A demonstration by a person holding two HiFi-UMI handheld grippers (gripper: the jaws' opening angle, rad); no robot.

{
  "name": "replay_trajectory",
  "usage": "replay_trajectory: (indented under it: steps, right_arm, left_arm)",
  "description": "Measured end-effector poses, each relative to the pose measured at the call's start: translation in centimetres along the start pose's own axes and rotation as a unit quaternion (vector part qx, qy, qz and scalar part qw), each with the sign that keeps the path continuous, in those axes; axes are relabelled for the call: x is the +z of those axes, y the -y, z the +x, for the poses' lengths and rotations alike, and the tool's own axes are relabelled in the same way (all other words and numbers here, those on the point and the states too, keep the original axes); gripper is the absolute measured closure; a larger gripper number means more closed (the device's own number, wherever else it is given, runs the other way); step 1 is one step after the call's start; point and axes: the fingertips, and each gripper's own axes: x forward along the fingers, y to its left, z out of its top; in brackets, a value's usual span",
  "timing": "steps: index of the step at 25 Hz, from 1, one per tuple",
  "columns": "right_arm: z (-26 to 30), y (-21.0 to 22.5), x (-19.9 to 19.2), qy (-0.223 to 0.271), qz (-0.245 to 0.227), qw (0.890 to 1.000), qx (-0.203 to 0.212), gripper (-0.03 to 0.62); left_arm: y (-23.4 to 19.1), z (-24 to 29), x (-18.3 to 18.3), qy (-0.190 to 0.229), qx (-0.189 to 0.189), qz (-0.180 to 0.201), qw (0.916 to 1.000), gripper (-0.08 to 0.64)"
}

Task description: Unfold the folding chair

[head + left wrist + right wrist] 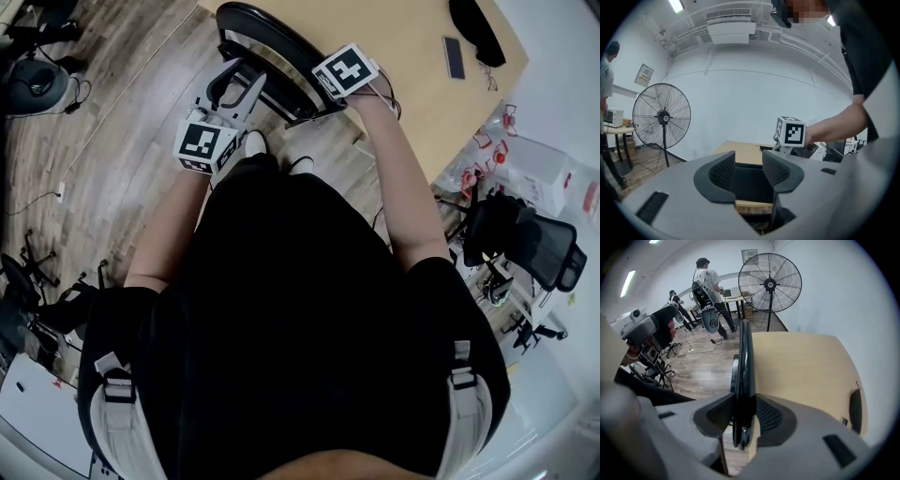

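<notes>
Brown wooden floor [112, 112] runs under the person, and a light wooden table [394, 56] stands in front of them. Far off by the white wall there is a big round fan [662, 115].

The folding chair [272, 47] is black. It stands on its edge right beside the table, just in front of the person. From the right gripper view it looks like one thin dark strip [744, 357], so it is folded flat.

The right gripper [314, 101] points down at the top of the chair. Its jaws [745, 413] are nearly closed and they pinch the thin black rim from both sides. That one has a good hold.

The left gripper [232, 89] is on the other side of the chair, close to its frame, and points almost flat. Its jaws [749, 171] are a little way apart. A dark piece of the chair fills the gap between them, with the table showing behind it. I cannot tell if the pads squeeze that piece or only sit next to it.

I think the job has only just begun. Both grippers are at the chair, but nothing has opened yet. The two flat halves must be pulled apart, and then the chair has to stand on its legs on the floor
</notes>
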Motion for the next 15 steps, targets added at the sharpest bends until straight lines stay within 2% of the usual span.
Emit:
replay_trajectory:
  steps: [6,15]
  right_arm:
    - [-0.4,-2.3,-0.1,0.013,-0.011,1.000,0.001,0.457]
    - [-0.7,-5.9,-0.3,0.033,-0.029,0.999,0.002,0.456]
  left_arm:
    - [0.6,-2.5,-0.9,-0.005,0.033,-0.007,0.9994,0.387]
    - [1.4,-6.7,-3.2,-0.021,0.106,-0.012,0.9941,0.387]
